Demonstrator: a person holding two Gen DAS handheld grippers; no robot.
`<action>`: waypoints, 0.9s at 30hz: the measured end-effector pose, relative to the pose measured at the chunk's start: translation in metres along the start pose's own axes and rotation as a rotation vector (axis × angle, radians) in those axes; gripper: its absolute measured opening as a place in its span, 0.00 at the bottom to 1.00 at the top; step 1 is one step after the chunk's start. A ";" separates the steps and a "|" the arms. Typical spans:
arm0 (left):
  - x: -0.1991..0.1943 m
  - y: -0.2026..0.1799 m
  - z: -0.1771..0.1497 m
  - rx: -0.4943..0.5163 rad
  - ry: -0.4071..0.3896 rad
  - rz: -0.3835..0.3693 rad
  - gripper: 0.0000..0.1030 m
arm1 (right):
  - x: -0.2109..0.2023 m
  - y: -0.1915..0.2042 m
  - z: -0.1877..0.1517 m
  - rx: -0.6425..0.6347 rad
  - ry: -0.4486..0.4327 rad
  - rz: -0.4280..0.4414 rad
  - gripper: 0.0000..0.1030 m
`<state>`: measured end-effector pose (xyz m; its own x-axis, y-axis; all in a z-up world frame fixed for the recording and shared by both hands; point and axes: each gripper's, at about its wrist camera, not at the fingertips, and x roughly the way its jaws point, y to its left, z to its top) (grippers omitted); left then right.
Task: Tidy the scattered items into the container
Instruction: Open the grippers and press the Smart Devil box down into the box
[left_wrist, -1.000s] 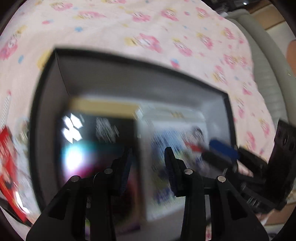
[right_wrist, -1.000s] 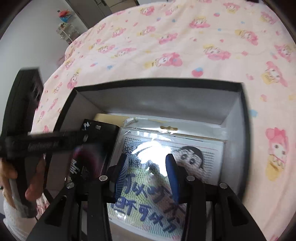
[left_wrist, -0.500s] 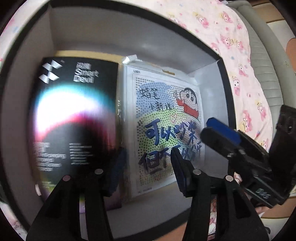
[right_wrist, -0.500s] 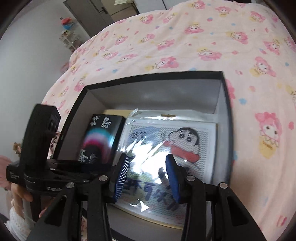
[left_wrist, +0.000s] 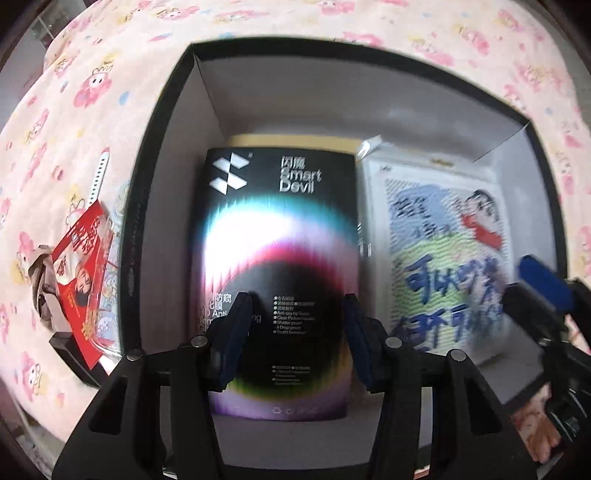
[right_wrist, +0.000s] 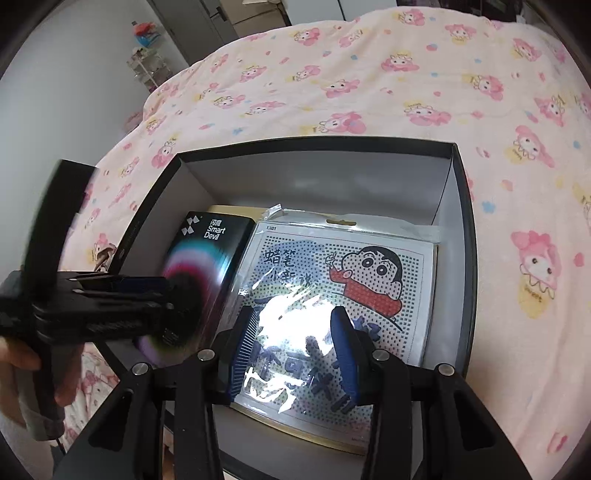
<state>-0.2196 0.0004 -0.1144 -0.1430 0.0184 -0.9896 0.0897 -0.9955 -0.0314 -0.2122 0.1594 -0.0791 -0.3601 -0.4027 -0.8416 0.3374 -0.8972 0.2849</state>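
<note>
A black open box (left_wrist: 159, 155) with grey inner walls sits on the bed; it also shows in the right wrist view (right_wrist: 460, 206). Inside lie a black "Smart Devil" package (left_wrist: 280, 236) (right_wrist: 207, 251) on the left and a cartoon bead-art pack (left_wrist: 443, 258) (right_wrist: 343, 280) on the right. My left gripper (left_wrist: 295, 332) is open and empty over the black package. My right gripper (right_wrist: 295, 347) is open and empty over the cartoon pack. Each gripper shows in the other's view: the right (left_wrist: 543, 295), the left (right_wrist: 110, 299).
A red packet (left_wrist: 81, 266) and a clear sleeve with a white strip (left_wrist: 99, 177) lie on the pink cartoon bedspread (right_wrist: 369, 74) left of the box, beside a brownish crumpled item (left_wrist: 42, 280). A shelf (right_wrist: 146, 62) stands by the far wall.
My left gripper swung left from the middle of the box to above the black package, and its view pulled back. My right gripper stays over the cartoon pack.
</note>
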 end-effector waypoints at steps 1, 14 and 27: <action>0.003 0.001 0.000 -0.006 0.002 -0.001 0.51 | -0.001 0.000 0.000 -0.005 -0.005 -0.005 0.37; 0.012 0.014 -0.003 -0.097 0.034 -0.194 0.52 | -0.001 -0.002 0.005 0.008 -0.003 -0.002 0.37; 0.003 0.017 0.020 -0.054 -0.002 -0.375 0.36 | 0.003 -0.003 0.001 0.006 -0.002 -0.004 0.37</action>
<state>-0.2383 -0.0184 -0.1148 -0.1772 0.3802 -0.9078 0.0828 -0.9134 -0.3987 -0.2153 0.1604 -0.0819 -0.3630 -0.3992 -0.8420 0.3310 -0.8999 0.2839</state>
